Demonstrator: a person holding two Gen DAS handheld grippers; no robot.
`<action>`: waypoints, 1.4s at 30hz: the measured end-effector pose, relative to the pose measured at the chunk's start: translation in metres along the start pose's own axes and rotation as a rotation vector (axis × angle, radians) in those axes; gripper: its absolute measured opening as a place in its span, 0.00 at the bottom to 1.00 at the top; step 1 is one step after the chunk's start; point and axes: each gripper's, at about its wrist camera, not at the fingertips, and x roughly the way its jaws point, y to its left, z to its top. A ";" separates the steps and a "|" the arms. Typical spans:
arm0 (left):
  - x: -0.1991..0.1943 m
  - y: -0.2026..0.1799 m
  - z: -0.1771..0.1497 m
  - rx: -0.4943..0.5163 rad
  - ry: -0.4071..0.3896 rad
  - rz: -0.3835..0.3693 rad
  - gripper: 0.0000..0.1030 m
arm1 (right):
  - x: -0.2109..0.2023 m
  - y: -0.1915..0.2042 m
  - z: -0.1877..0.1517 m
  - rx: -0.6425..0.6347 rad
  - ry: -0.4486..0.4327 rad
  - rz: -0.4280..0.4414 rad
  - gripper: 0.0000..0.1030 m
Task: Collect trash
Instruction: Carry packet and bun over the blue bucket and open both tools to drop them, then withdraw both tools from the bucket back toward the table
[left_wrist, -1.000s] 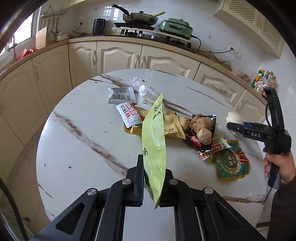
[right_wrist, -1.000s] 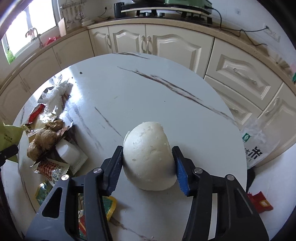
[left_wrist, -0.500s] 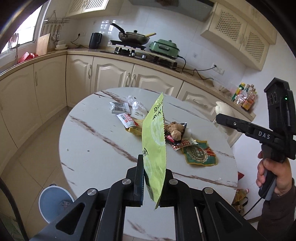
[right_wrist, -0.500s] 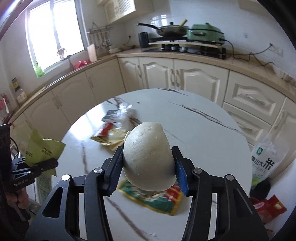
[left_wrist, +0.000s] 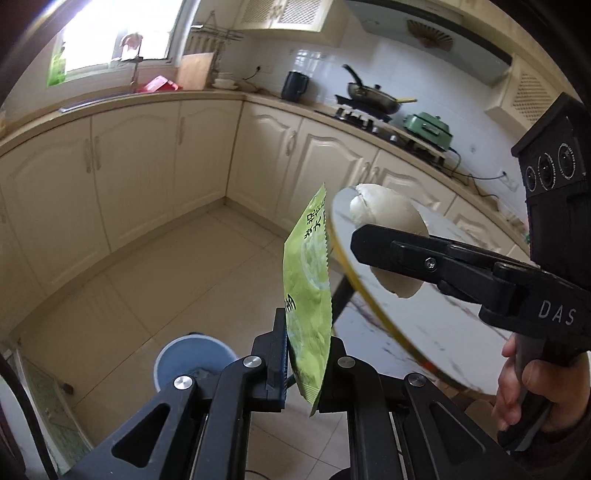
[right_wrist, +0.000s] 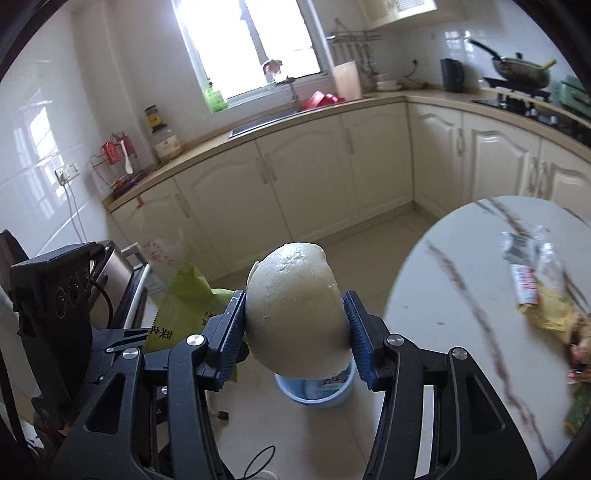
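Green wrapper (left_wrist: 306, 295) is clenched in the left gripper (left_wrist: 303, 363), standing on edge with its long axis running up and slightly away from the camera, serrated top uppermost. The white bun (right_wrist: 295, 314) is squeezed between the blue pads (right_wrist: 356, 334) of the right gripper (right_wrist: 295, 338), domed side up and its flatter, broken side down; in the left view it shows beside the wrapper, the two near but apart.

A second ago both grippers hung over the table (right_wrist: 461, 295) among the litter; since then they have swung off its edge and now look at the floor, with the blue bin (right_wrist: 314, 391) directly below the bun and just left of the wrapper's lower end (left_wrist: 192, 354). That suggests the carry is almost done and the drop is the step in hand.

More wrappers (right_wrist: 532, 280) lie on the table, so further trips seem needed. The wrapper is light and may flutter wide of the bin if released from this height
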 end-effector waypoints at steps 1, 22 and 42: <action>0.000 0.011 -0.004 -0.013 0.012 0.015 0.06 | 0.018 0.006 -0.002 -0.004 0.023 0.011 0.49; 0.163 0.189 -0.078 -0.218 0.483 0.128 0.08 | 0.331 -0.083 -0.092 0.289 0.456 0.042 0.51; 0.077 0.139 -0.037 -0.223 0.333 0.294 0.51 | 0.266 -0.032 -0.060 0.118 0.334 -0.121 0.81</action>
